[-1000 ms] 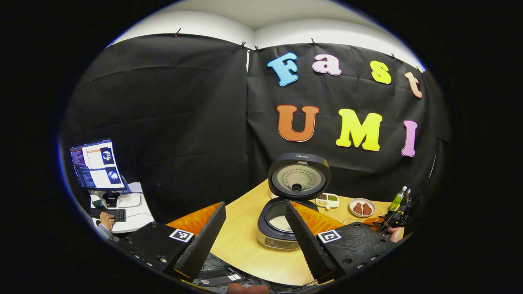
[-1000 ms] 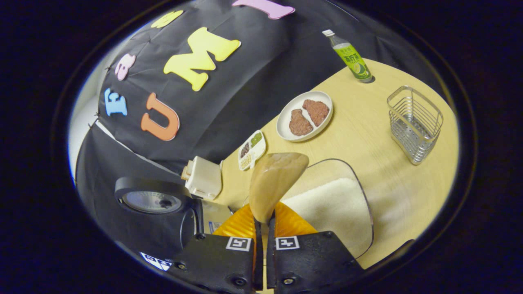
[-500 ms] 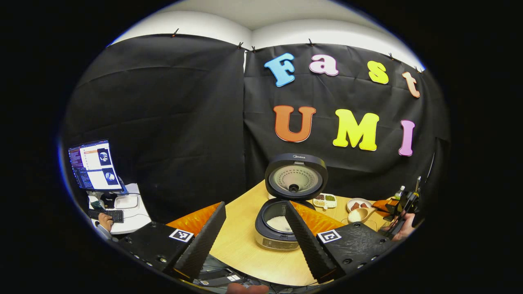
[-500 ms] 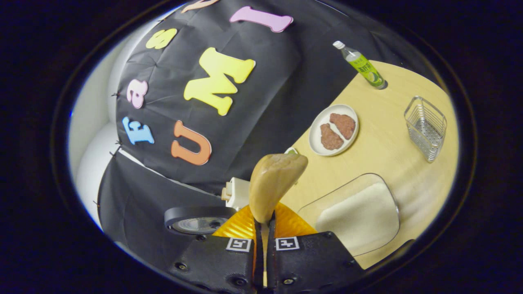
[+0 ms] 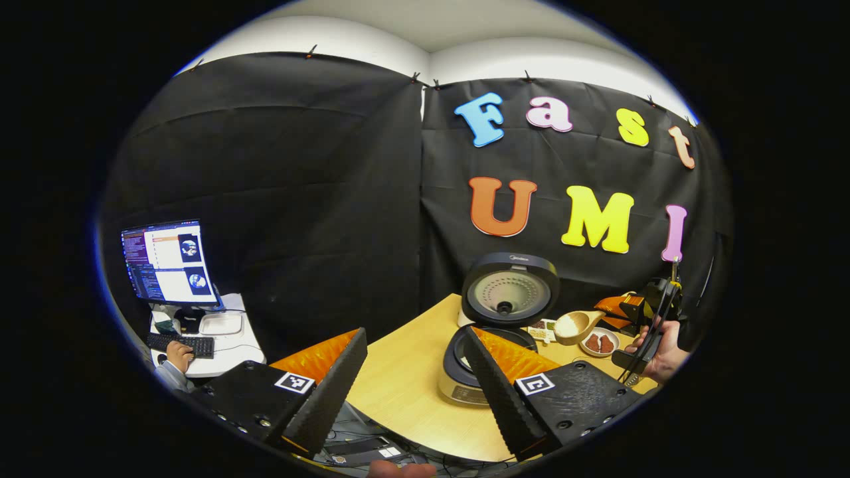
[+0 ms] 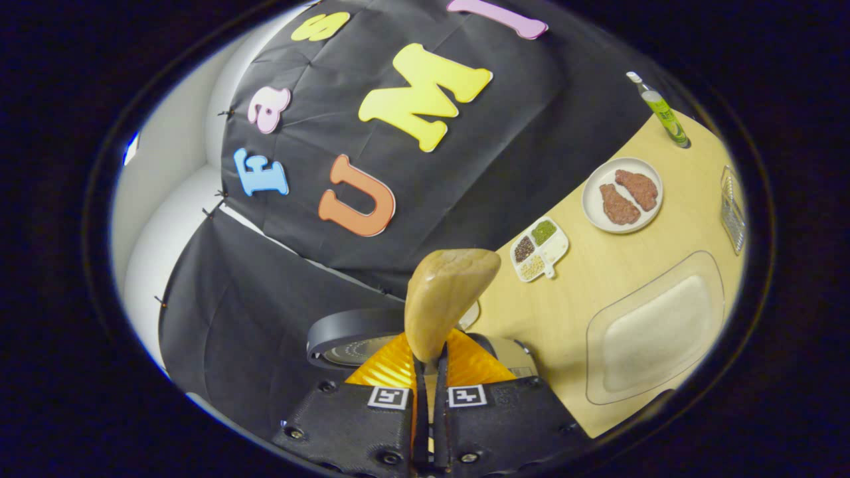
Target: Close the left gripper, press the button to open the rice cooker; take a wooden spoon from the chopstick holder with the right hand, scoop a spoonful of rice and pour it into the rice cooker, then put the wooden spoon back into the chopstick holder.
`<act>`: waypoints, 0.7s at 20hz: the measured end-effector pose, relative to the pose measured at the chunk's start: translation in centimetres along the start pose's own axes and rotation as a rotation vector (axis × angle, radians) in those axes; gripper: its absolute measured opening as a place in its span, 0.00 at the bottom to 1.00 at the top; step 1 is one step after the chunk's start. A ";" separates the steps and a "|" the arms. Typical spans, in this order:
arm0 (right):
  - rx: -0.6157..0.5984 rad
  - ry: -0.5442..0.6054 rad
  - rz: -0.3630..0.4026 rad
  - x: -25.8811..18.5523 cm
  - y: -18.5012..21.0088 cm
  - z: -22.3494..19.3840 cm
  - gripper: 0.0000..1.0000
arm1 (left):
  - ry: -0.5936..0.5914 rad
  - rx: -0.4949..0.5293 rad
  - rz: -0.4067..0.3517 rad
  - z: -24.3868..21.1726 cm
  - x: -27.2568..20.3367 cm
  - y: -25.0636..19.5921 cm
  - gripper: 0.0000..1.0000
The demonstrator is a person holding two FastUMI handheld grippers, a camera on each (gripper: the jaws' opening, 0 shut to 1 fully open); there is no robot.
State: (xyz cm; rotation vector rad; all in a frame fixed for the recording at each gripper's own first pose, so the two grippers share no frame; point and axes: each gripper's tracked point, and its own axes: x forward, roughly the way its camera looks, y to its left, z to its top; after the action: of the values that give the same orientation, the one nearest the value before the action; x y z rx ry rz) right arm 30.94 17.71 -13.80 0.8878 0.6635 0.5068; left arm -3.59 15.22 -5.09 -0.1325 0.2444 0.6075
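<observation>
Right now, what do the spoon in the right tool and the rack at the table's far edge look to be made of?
The spoon looks like wood: matte tan, faint grain, uneven carved back. The rack, the chopstick holder, looks like bright metal wire: thin shiny silver bars with gaps between; steel or chrome plating can't be told.

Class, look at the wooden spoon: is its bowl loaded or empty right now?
Loaded: in the left gripper view the wooden spoon carries a white heap of rice in its bowl, beside the open rice cooker.
</observation>
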 end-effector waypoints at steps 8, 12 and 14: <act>-0.278 0.032 -0.091 4.8 1.8 -5.5 0.08 | 0.010 -0.050 0.098 -0.8 -0.5 6.0 0.95; -0.429 0.030 -0.132 6.1 1.9 -7.1 0.08 | 0.026 -0.051 0.107 -1.5 -0.5 7.4 0.95; -0.490 0.025 -0.148 6.5 1.8 -7.5 0.08 | 0.024 -0.049 0.105 -1.4 -0.5 8.0 0.95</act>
State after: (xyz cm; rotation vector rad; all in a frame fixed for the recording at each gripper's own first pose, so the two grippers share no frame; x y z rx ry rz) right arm 29.88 26.92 -17.79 0.3692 0.5876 0.5176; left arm -8.83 21.19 -6.76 -0.1751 0.2611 0.7166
